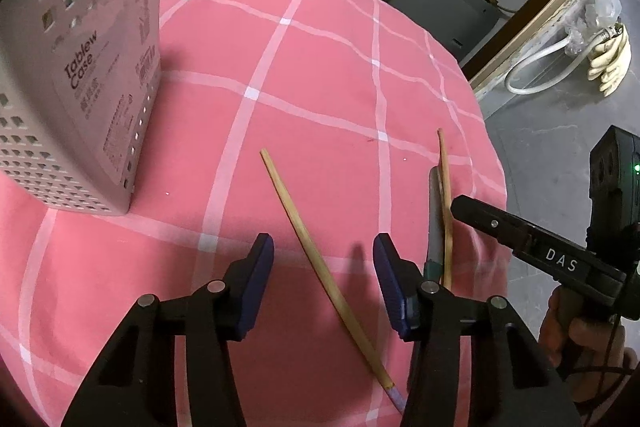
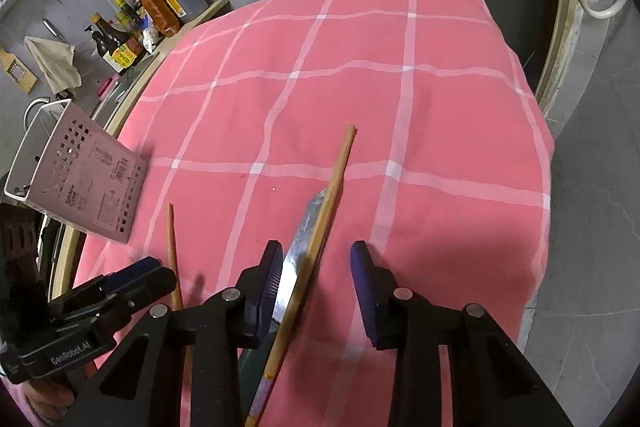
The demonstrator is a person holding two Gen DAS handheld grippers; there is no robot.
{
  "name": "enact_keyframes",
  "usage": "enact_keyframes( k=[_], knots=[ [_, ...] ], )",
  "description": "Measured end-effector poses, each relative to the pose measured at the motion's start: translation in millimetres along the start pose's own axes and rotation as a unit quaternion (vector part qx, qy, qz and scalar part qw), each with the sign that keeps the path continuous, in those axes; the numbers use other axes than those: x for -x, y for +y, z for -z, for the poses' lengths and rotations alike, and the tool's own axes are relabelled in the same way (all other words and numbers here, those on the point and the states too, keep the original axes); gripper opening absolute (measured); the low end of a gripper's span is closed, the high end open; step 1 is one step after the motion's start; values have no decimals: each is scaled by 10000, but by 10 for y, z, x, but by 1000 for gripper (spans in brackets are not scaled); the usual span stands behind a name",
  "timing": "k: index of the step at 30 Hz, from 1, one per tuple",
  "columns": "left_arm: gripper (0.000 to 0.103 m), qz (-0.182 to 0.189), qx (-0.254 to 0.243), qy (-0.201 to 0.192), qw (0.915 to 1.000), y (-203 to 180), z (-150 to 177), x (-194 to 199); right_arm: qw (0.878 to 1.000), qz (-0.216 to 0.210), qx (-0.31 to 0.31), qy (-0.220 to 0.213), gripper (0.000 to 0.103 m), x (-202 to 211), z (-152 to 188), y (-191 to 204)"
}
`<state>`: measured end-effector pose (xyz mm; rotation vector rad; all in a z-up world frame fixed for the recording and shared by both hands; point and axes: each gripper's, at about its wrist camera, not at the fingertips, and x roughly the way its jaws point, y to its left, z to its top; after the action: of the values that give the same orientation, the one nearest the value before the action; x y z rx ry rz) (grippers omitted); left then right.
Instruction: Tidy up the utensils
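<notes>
**Both grippers low over the chopsticks, nothing gripped**

I see my left gripper (image 1: 324,283) about half open above the pink checked tablecloth (image 1: 320,67). One wooden chopstick (image 1: 320,267) lies slanted between its jaws, closer to the right pad, and neither pad touches it. Far ahead and to the left of these jaws stands the perforated tableware case (image 1: 80,67), upright on the cloth.

My right gripper (image 2: 316,287) is open more narrowly. Between its jaws lie a kitchen knife (image 2: 300,247) and a second chopstick (image 2: 320,227), which lies along the blade's right edge. The blade is just beside the left pad, but I cannot tell if it touches; the right pad is clear of both. To the left of these jaws I see the first chopstick (image 2: 173,247) and the left gripper (image 2: 132,275). The case (image 2: 80,183) is further left and ahead.
</notes>
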<state>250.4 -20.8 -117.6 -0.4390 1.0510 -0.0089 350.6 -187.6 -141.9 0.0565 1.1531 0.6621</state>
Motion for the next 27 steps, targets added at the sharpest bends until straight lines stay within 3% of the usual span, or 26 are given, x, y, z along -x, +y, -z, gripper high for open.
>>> enact_keyframes(
  k=[7,13,17,21,27],
  knots=[
    [39,2,25,90,10000,19,-16,-3,10000,19,-39,29,33,-12,-23,22],
    [29,278,40,312,9991,-16,-32,-72,9999,7,-126,-39,30,30,-25,-2],
    [6,332,5,483,9983,-44,-58,-131,9998,35,-188,-93,30,100,5,-69],
    [4,330,-55,551,9979,-90,-121,-165,9998,50,-190,-58,30,131,46,-130],
    [3,710,-143,426,9965,-256,-269,-155,9998,53,-190,-75,30,205,138,-190]
  ],
)
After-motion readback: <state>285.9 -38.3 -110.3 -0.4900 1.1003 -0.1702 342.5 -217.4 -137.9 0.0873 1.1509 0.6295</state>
